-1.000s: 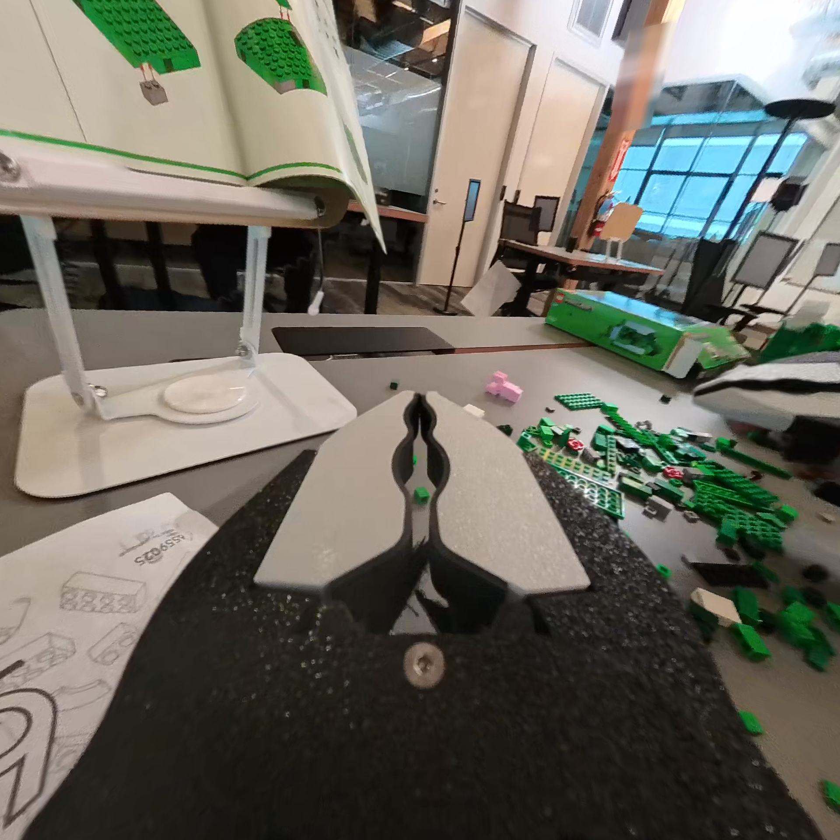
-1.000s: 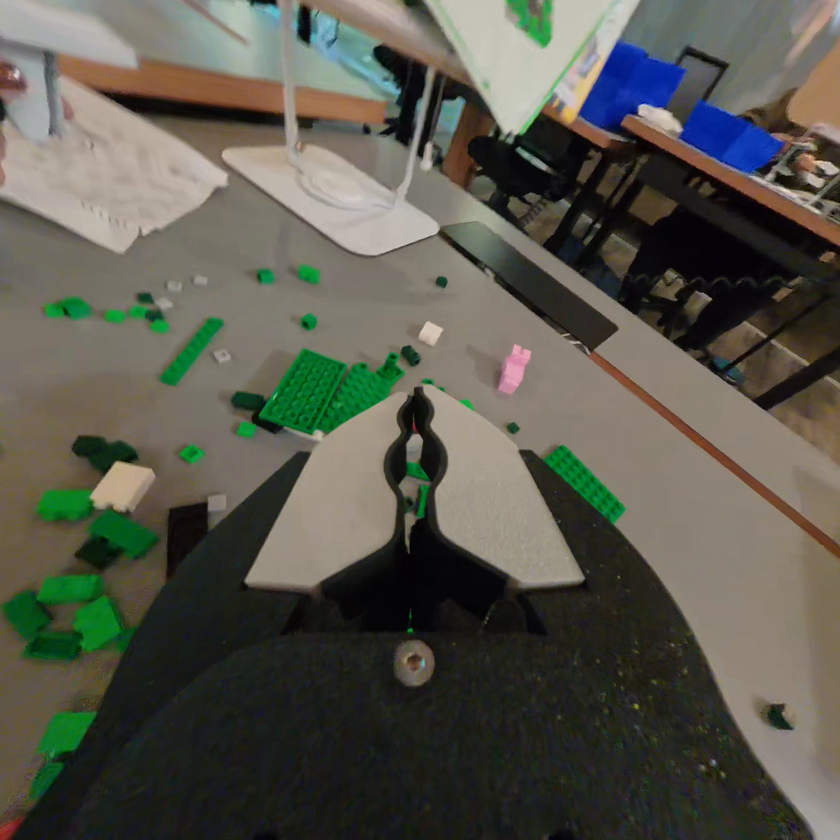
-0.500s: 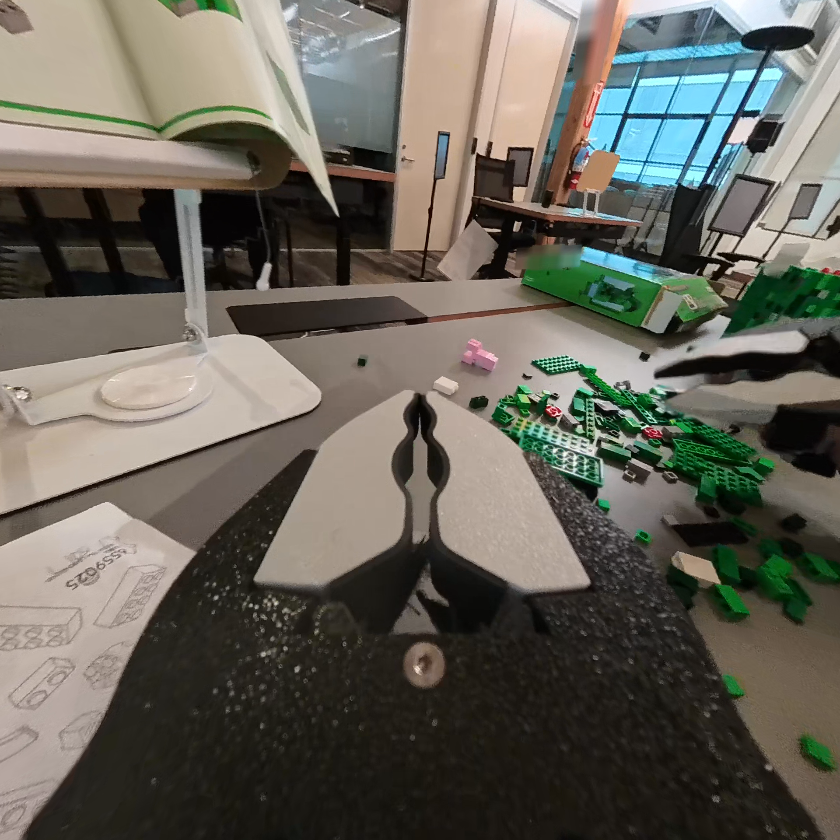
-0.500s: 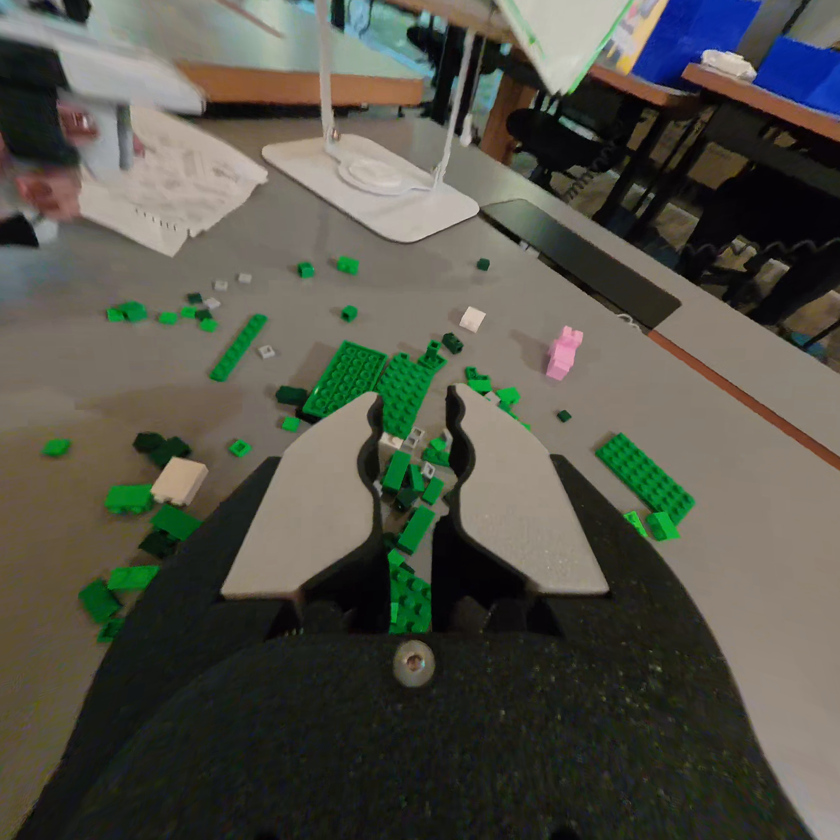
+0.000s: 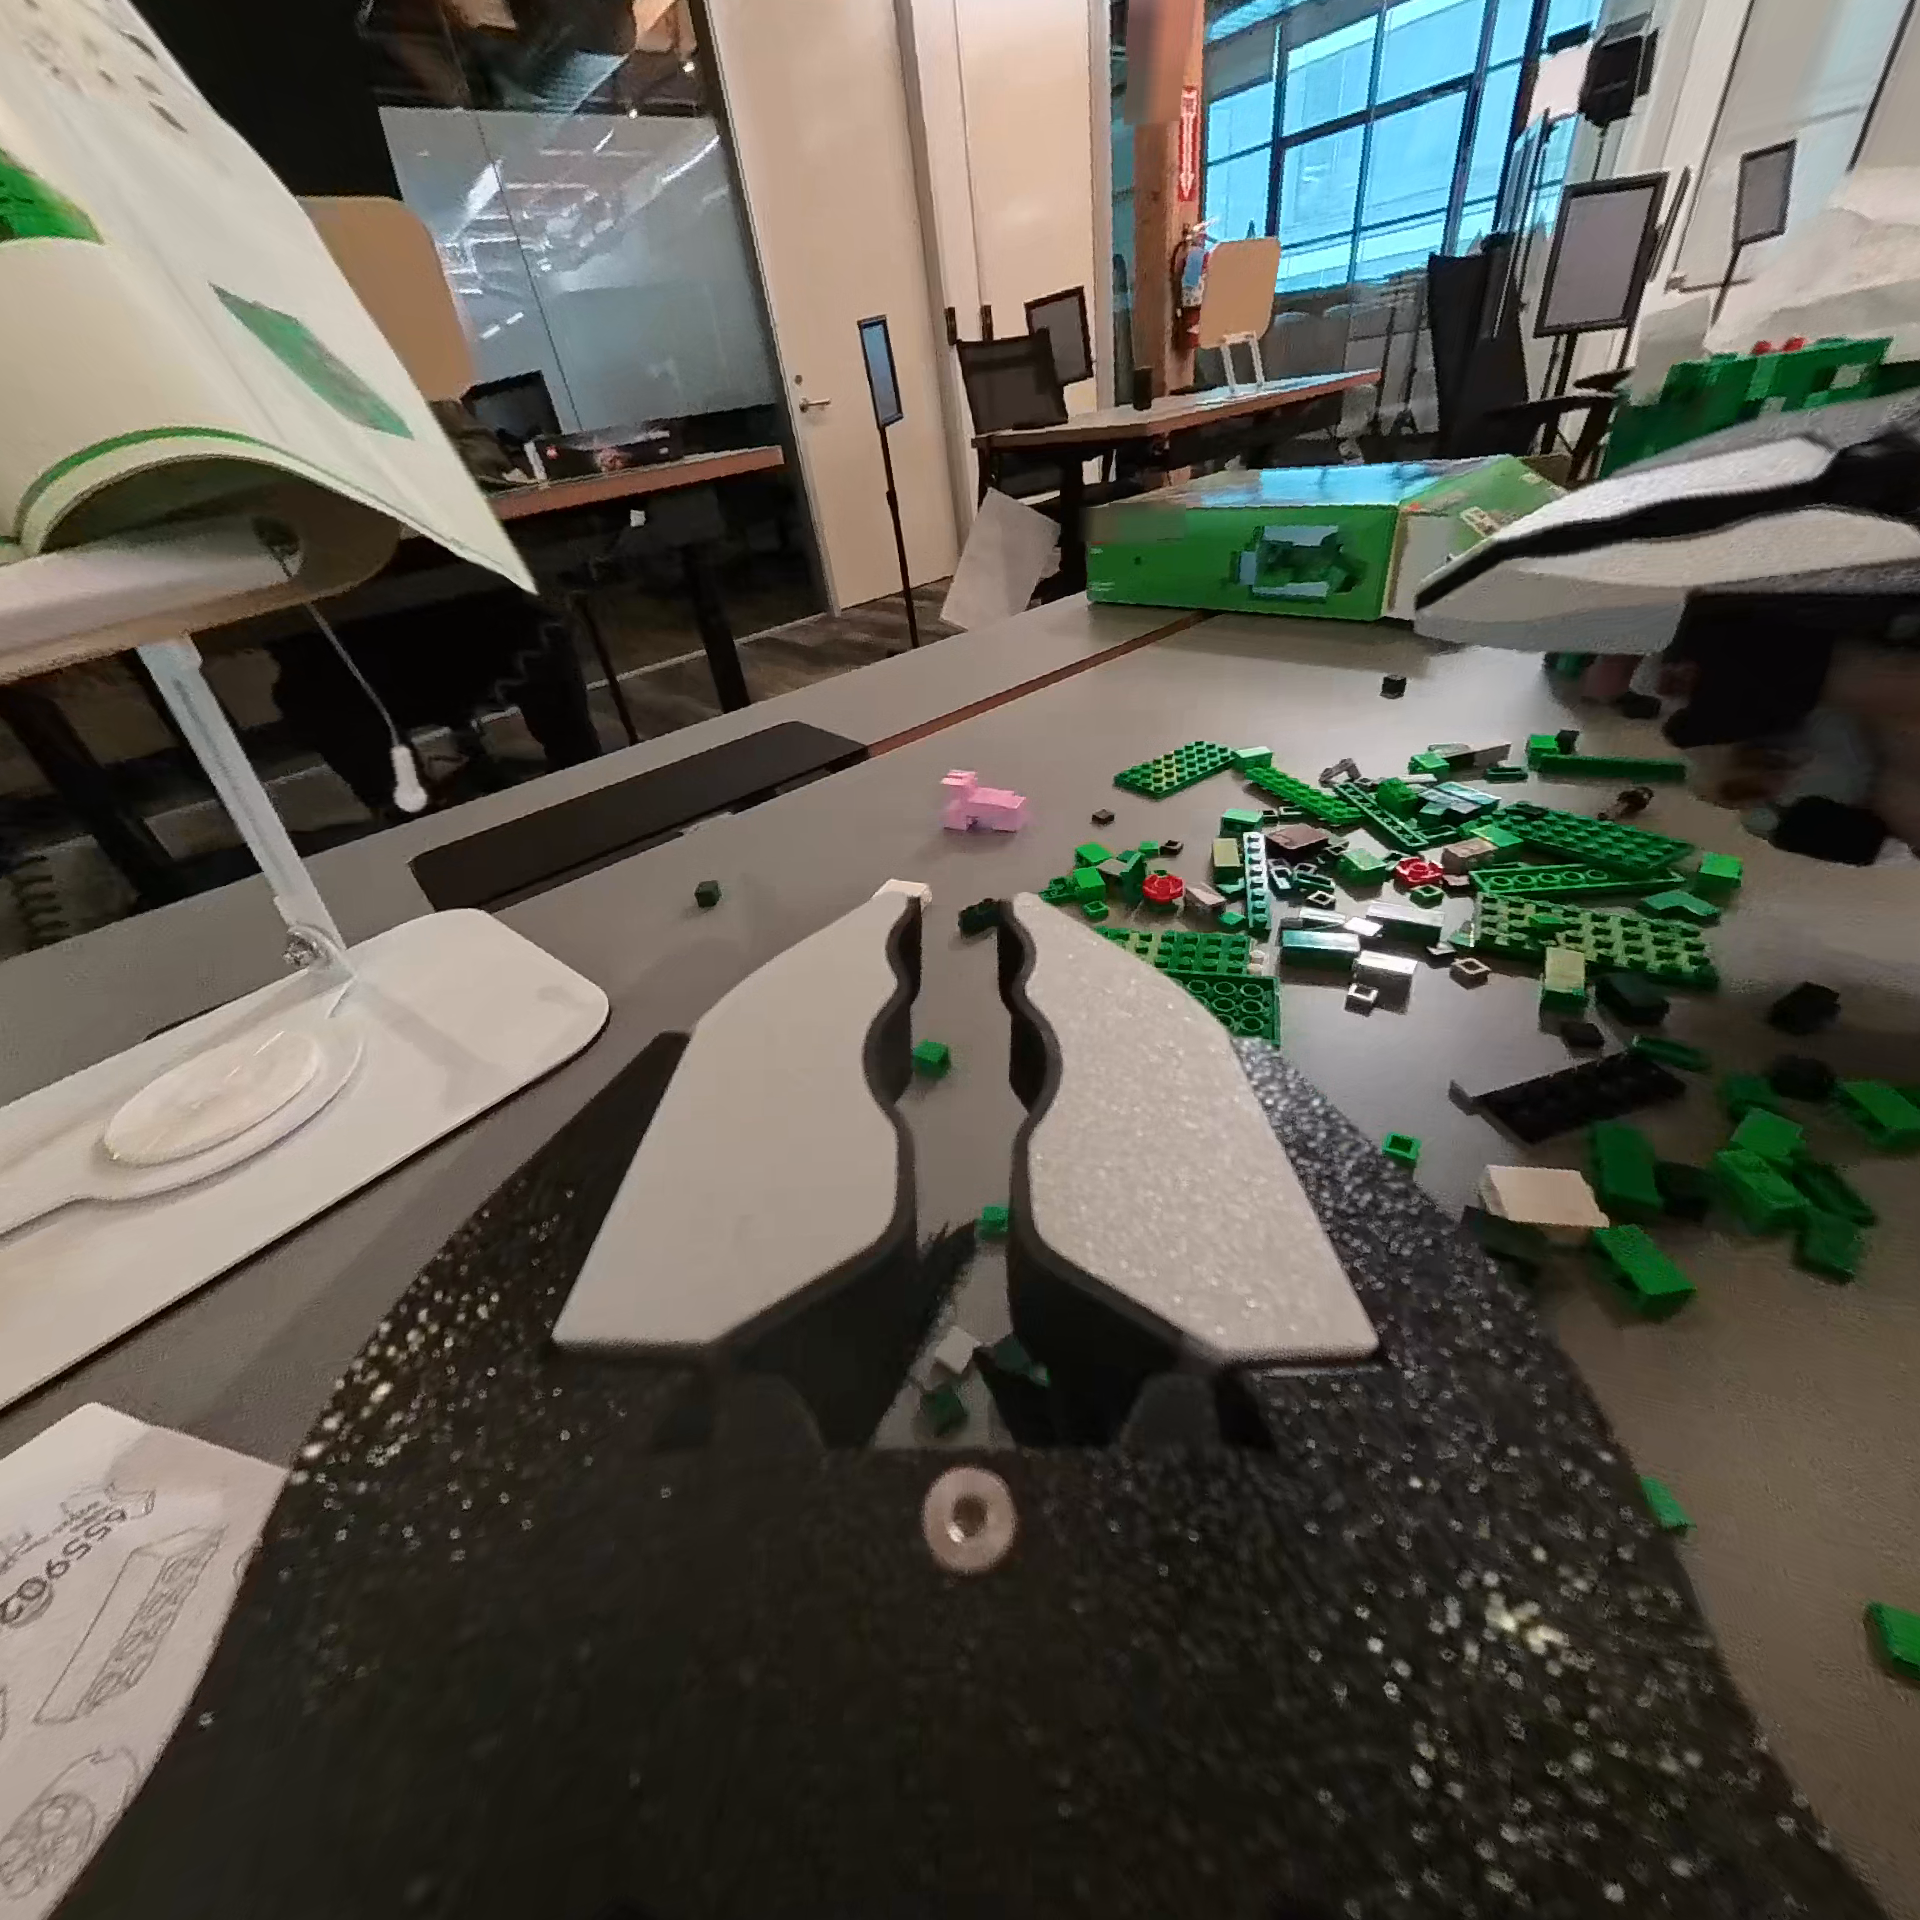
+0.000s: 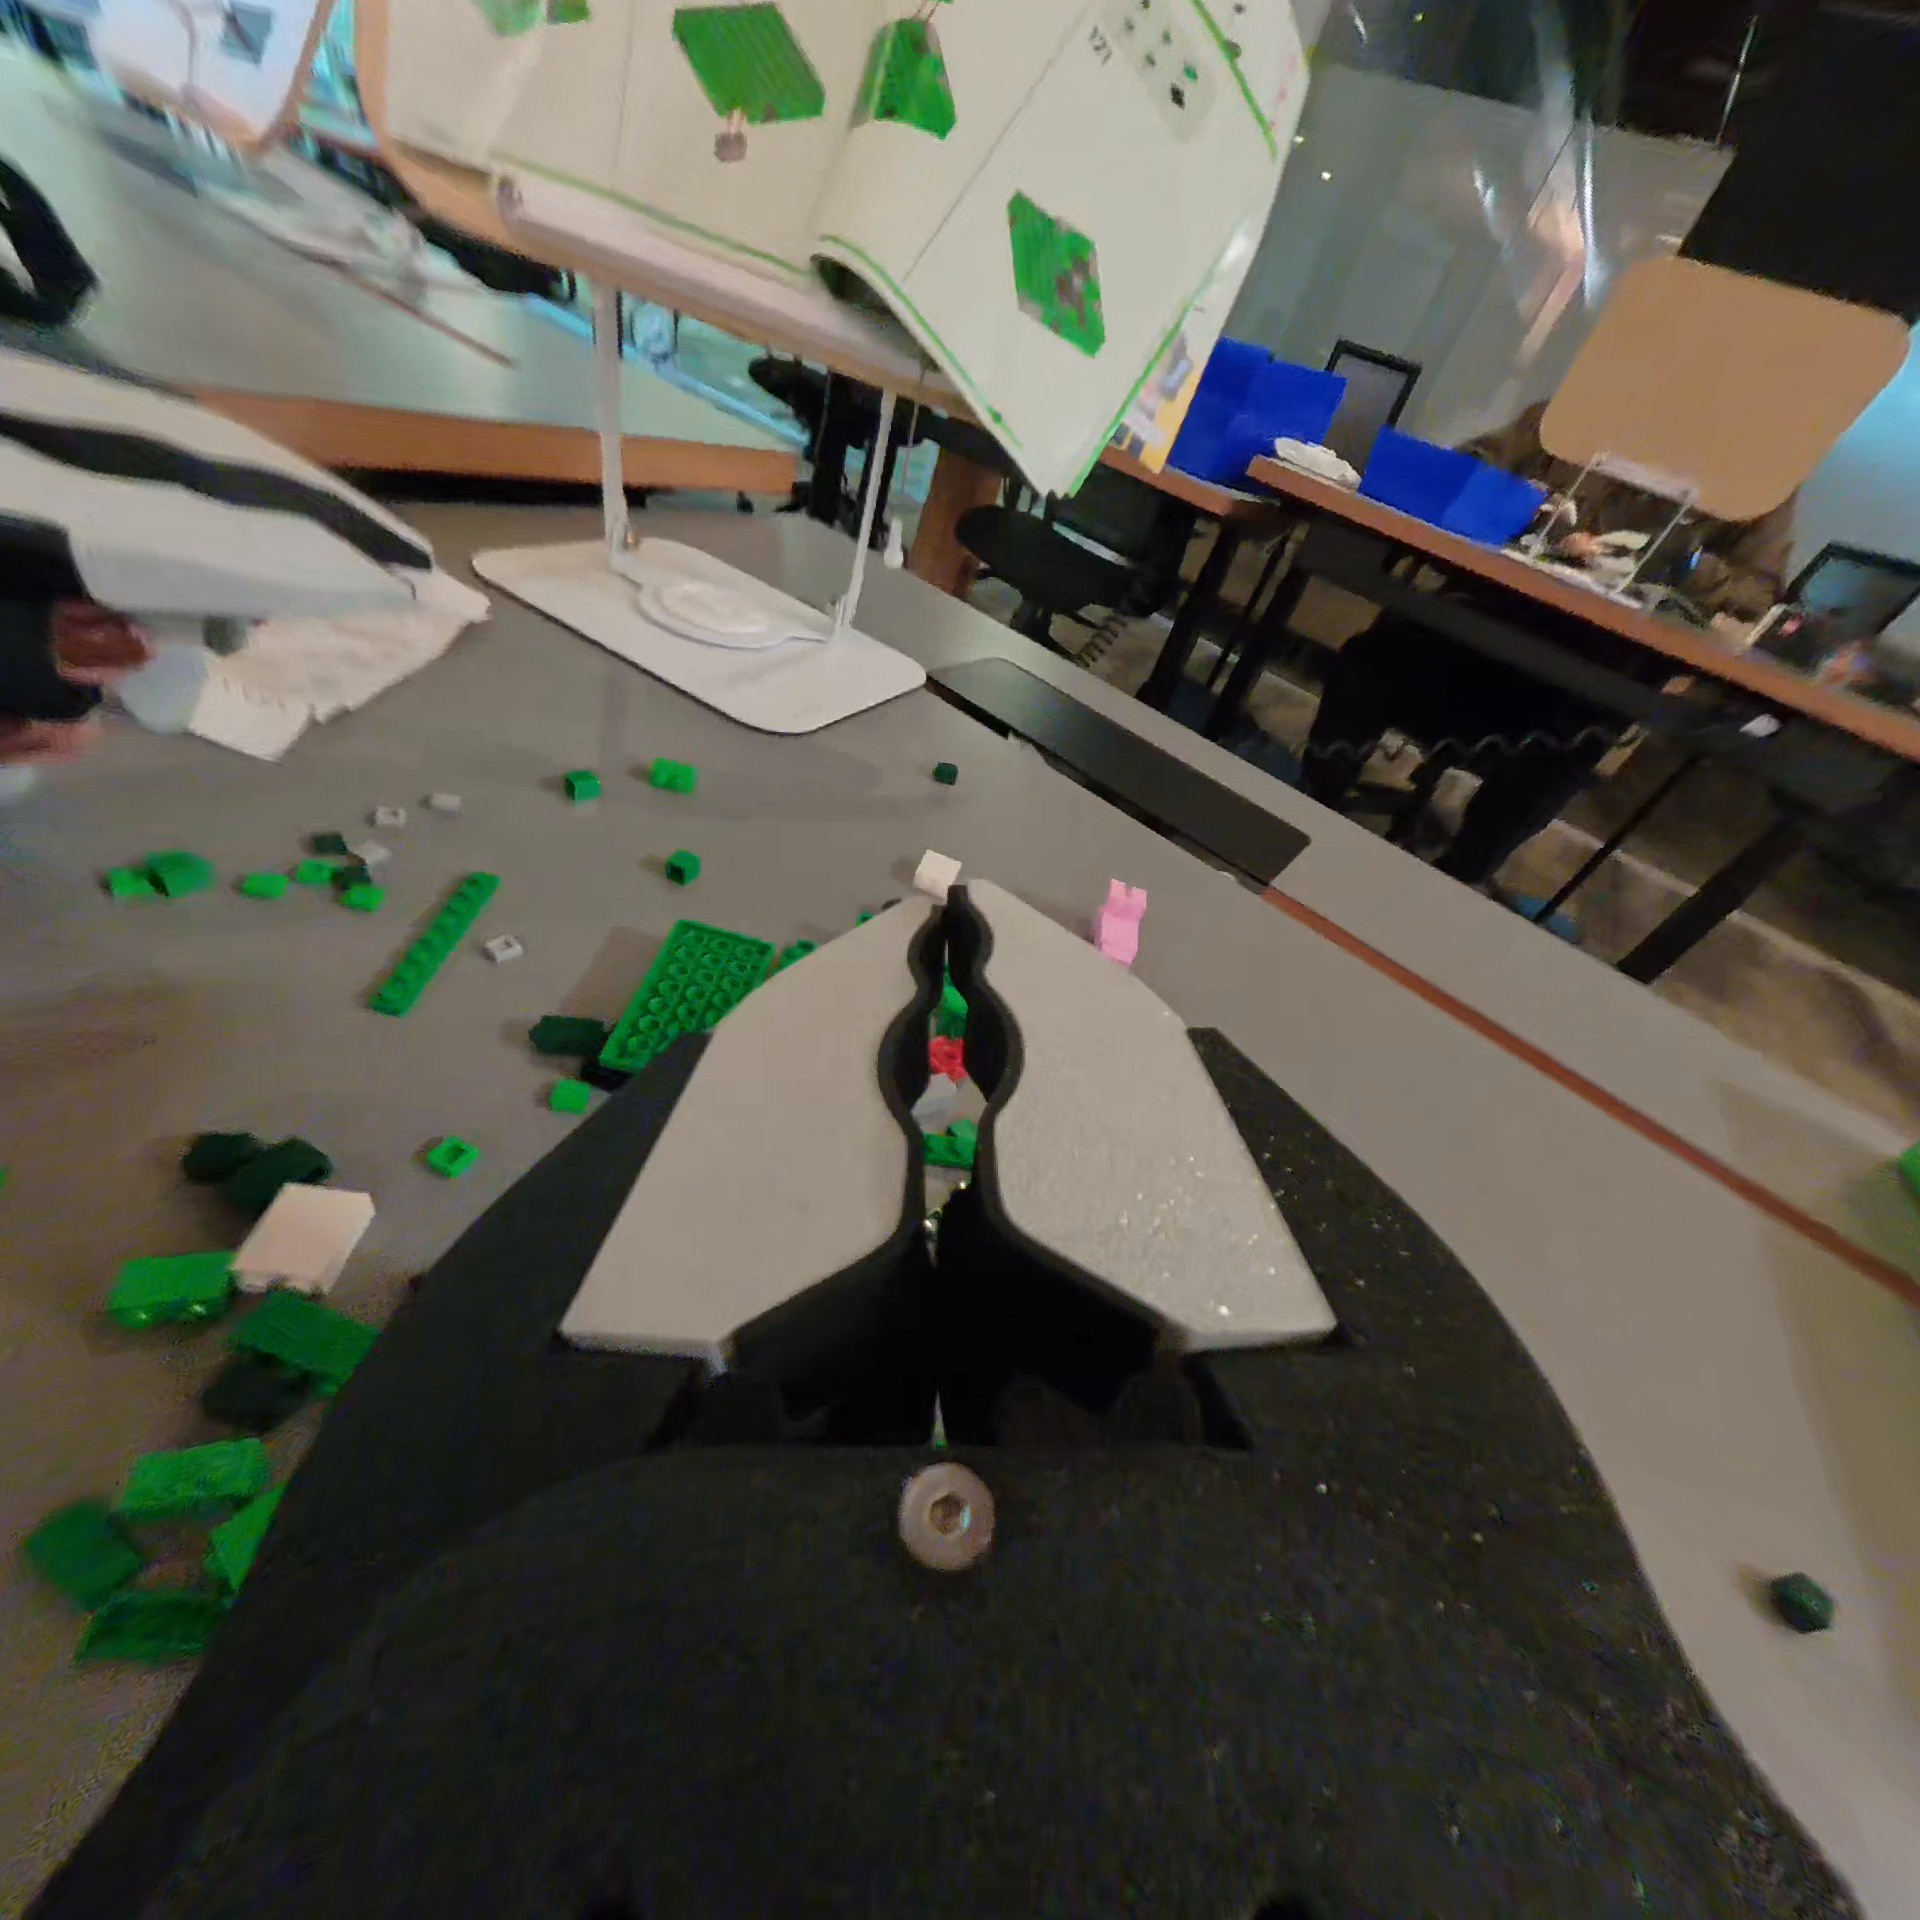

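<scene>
- The left gripper (image 5: 958, 920) hovered empty at frame centre, its jaws narrowly parted above a small green brick (image 5: 930, 1058) on the grey table (image 5: 1351, 665).
- The right gripper (image 6: 948, 902) had its tips together, gripping nothing visible, with a pink figure (image 6: 1120, 920) just right of them.
- An instruction booklet (image 6: 935, 177) on a stand filled the upper middle.

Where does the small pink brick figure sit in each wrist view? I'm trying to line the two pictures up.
Left wrist view: the pink brick figure stands on the grey table, above centre, beyond the left gripper.
Right wrist view: pink brick figure near centre, just right of the right gripper.
Shared landmark: the white stand base.
</scene>
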A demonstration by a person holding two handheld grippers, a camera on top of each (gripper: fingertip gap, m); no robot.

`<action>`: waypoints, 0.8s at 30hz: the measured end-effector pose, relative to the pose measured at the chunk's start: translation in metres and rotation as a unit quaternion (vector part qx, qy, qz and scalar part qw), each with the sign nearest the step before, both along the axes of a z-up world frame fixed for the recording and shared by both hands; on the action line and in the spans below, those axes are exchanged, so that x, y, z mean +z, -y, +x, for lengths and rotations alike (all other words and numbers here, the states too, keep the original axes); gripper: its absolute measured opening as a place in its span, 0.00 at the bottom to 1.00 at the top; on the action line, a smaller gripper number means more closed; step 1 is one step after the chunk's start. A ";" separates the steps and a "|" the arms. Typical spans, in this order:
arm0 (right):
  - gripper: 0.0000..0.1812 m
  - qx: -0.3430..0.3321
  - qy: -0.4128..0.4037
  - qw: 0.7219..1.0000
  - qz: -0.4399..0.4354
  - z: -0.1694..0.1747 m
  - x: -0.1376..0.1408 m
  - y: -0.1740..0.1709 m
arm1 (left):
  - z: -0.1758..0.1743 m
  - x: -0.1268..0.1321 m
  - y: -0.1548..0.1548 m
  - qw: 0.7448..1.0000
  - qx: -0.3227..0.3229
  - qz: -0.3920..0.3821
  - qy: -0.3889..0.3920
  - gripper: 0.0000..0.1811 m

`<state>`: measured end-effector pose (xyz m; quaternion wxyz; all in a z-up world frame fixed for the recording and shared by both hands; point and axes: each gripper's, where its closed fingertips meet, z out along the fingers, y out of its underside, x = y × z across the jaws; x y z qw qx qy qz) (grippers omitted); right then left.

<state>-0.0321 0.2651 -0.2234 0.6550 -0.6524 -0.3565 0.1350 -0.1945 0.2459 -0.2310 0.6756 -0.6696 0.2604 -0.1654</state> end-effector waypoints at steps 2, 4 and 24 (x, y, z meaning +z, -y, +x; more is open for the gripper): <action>0.00 0.002 0.044 0.999 0.006 -0.006 -0.008 0.002 | 0.000 -0.004 -0.002 1.000 0.001 -0.003 -0.007 0.07; 0.00 0.008 0.067 0.998 -0.015 -0.013 -0.017 0.004 | -0.002 -0.007 -0.004 1.000 0.004 -0.014 -0.005 0.08; 0.25 0.053 0.051 0.981 -0.177 -0.019 -0.049 0.008 | 0.005 -0.017 -0.003 0.999 -0.011 -0.035 -0.034 0.12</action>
